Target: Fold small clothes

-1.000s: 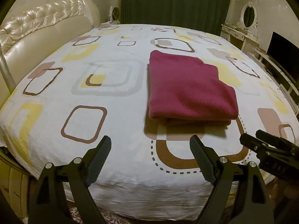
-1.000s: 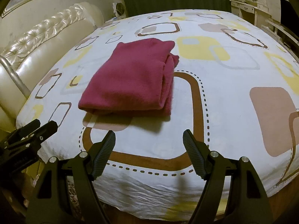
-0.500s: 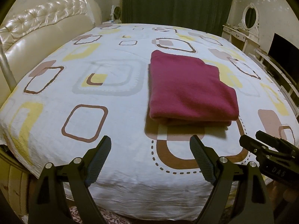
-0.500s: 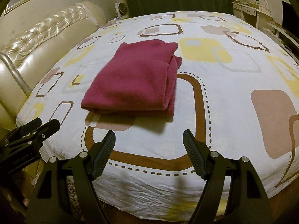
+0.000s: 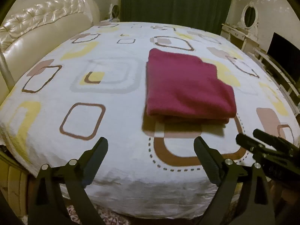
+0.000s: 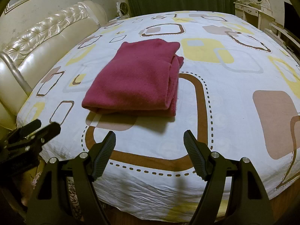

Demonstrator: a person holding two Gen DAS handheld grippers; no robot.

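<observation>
Headboard (image 5: 46,24): cream, tufted, along the bed's left side.
Left gripper (image 5: 151,146): jaws had just been opening, wide apart, nothing between them, over the bed's near edge.
Cloth (image 5: 185,86): dark red, folded, lying on the patterned sheet (image 5: 112,112).
Right gripper (image 6: 150,140): jaws apart, empty, short of the cloth.

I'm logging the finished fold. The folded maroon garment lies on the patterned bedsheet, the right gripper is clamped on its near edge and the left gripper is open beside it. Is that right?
Not quite: the right gripper is not clamped on anything. The right wrist view shows its jaws open and empty, short of the folded maroon garment, which lies untouched on the patterned bedsheet. The left gripper is open, as you said.
</observation>
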